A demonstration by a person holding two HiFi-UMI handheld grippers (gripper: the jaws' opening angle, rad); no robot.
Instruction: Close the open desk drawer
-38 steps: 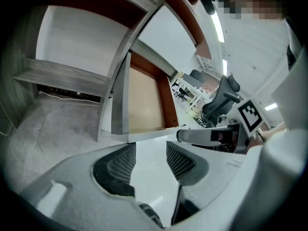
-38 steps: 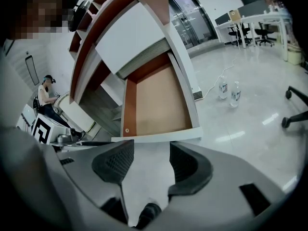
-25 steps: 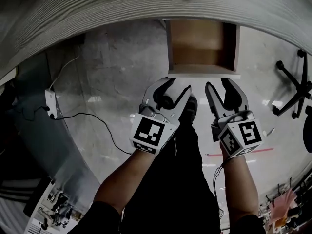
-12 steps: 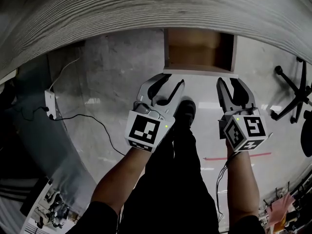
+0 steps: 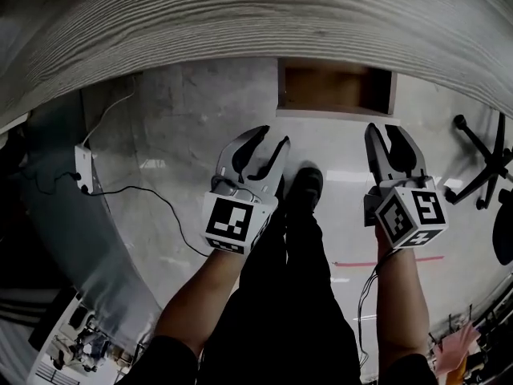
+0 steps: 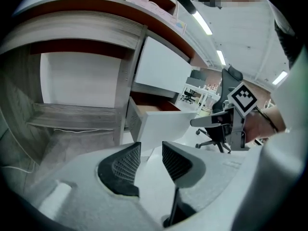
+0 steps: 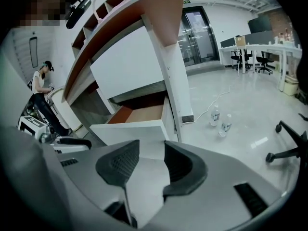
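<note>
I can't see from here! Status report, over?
Left gripper open, empty. Right gripper closing, empty. Drawer partly open, grippers clear of it. Nothing blocks it.

- The drawer [image 5: 335, 89] now sits farther under the surface [image 5: 240, 22], showing less of its inside.
- The left gripper [image 5: 271, 137] and right gripper [image 5: 385, 131] stand wider apart; the right's empty jaws are closing.

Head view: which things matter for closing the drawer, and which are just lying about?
For the job: drawer, desk, left gripper (open, empty), right gripper (jaws closing, nothing between them).
Lying about: power strip, cable, chair.
</note>
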